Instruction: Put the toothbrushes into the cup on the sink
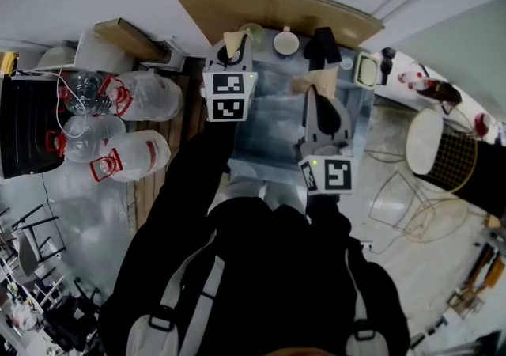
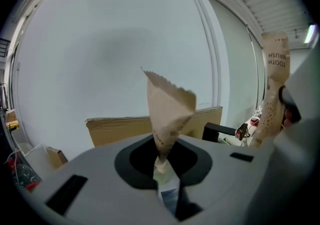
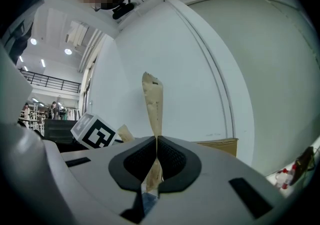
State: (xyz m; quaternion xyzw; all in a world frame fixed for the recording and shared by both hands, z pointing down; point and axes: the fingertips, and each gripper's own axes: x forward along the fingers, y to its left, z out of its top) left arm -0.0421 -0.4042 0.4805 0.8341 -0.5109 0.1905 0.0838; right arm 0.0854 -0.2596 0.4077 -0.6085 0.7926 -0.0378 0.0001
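Cup [image 1: 285, 43] white, at the far edge of the sink [image 1: 269, 134], mouth up; in the head view it lies beyond both claws and between them; left gripper [image 1: 236, 54] just to its left and about level with it; right gripper [image 1: 312, 92] to its right and closer in toward the person; neither clearly the nearer, left perhaps by a little. Left gripper clamped on a brown paper toothbrush packet, the left packet [image 2: 167, 111]; jaws stand slightly apart with the pinched lower end between them; free end flares ahead of the tips, long axis running straight out along the jaws. Right gripper pressed fully together on the right packet [image 3: 153, 101]; this one thin and edge-on, likewise running out along the jaws. Both gripper views look at pale wall and the top of a cardboard sheet [image 1: 269, 2] behind the sink; cup in neither view, so both packets seem to point up and away rather than at the cup mouth. Judgement: the coming move turns on that mismatch; whichever claw goes first needs a short sideways carry toward the cup, then a tip-over so the packet's long axis comes down into the opening. Dark object [image 1: 322, 44] stands just right of the cup, on the right gripper's side; cannot tell what it is; likely something to clear on that approach.
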